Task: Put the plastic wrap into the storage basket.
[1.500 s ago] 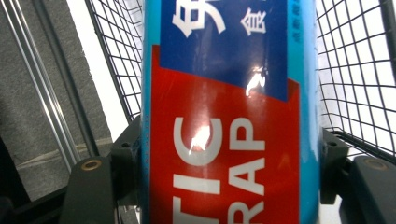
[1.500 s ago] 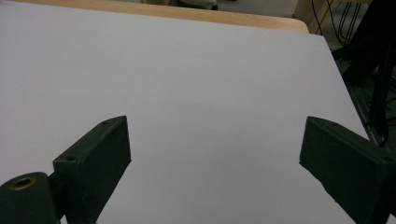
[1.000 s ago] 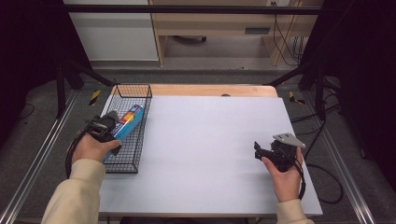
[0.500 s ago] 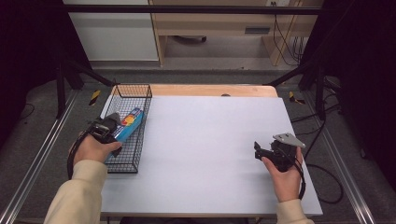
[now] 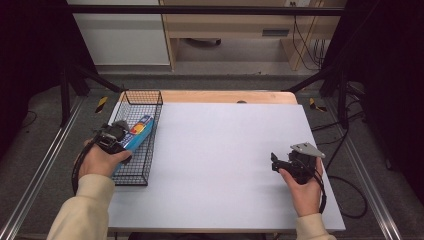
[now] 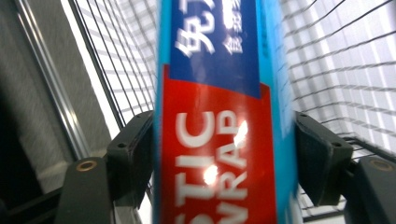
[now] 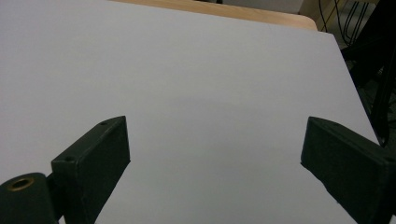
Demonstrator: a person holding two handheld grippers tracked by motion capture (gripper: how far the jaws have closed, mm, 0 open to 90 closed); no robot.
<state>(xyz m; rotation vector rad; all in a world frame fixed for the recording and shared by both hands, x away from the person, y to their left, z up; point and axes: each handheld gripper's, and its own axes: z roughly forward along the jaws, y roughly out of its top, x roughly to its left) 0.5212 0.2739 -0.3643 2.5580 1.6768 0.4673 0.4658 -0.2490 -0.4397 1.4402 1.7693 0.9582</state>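
A long blue and red plastic wrap box [image 5: 138, 132] lies slanted inside the black wire basket [image 5: 145, 95] at the table's left edge. My left gripper [image 5: 120, 138] is shut on the box's near end; in the left gripper view the box [image 6: 224, 121] fills the gap between the two jaws, which press on its sides. My right gripper [image 5: 275, 162] rests low over the white table [image 5: 225, 150] at the right, held in a hand. In the right gripper view its jaws stand wide apart with bare table between them [image 7: 212, 158].
The white sheet covers most of the table, with a strip of bare wood [image 5: 225, 97] along the far edge. Black frame posts [image 5: 345, 65] stand at both sides. A cable [image 5: 345, 185] trails off the table's right edge.
My left gripper has drawn slightly nearer with the box, which now lies lower and more inside the basket. The right gripper has stayed put.
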